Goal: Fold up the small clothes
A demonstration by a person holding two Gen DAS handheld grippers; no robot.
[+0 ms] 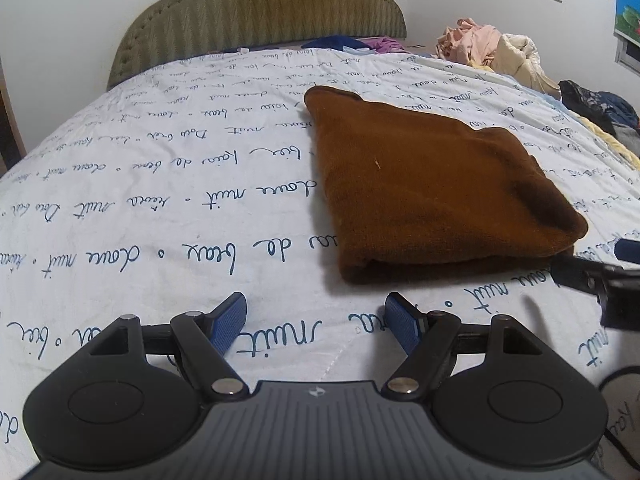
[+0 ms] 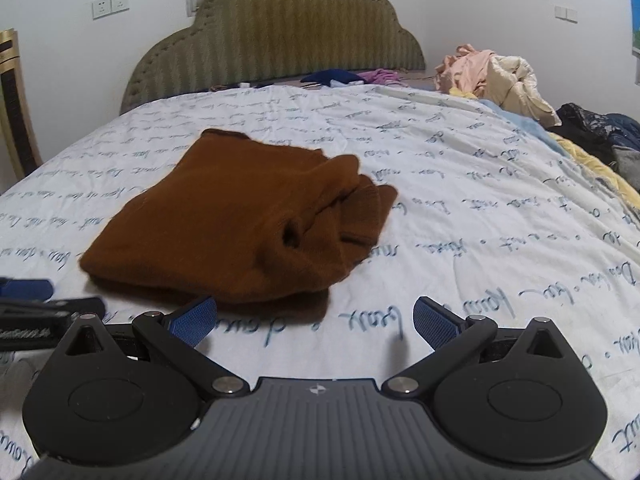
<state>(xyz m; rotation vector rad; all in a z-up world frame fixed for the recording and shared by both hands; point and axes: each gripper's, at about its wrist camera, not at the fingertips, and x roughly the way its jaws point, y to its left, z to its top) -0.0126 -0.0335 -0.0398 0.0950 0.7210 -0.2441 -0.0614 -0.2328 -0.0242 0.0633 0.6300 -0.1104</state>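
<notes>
A brown knitted garment point(image 1: 432, 192) lies folded into a thick rectangle on the white bedspread point(image 1: 160, 184). In the right wrist view the same brown garment point(image 2: 240, 220) shows its bunched sleeve and cuff at its right side. My left gripper point(image 1: 316, 314) is open just short of the garment's near edge, nothing between its blue pads. My right gripper point(image 2: 316, 316) is open too, hovering at the garment's near right corner, with its left pad point(image 2: 192, 316) close against the cloth. The right gripper's tip point(image 1: 600, 276) shows at the garment's near right corner in the left wrist view.
A green padded headboard point(image 1: 260, 12) closes the far end of the bed. A heap of pink, cream and dark clothes point(image 1: 504, 56) lies at the far right, and blue and purple pieces point(image 1: 352, 43) lie by the headboard. The left gripper's tip point(image 2: 36, 300) shows at the left edge.
</notes>
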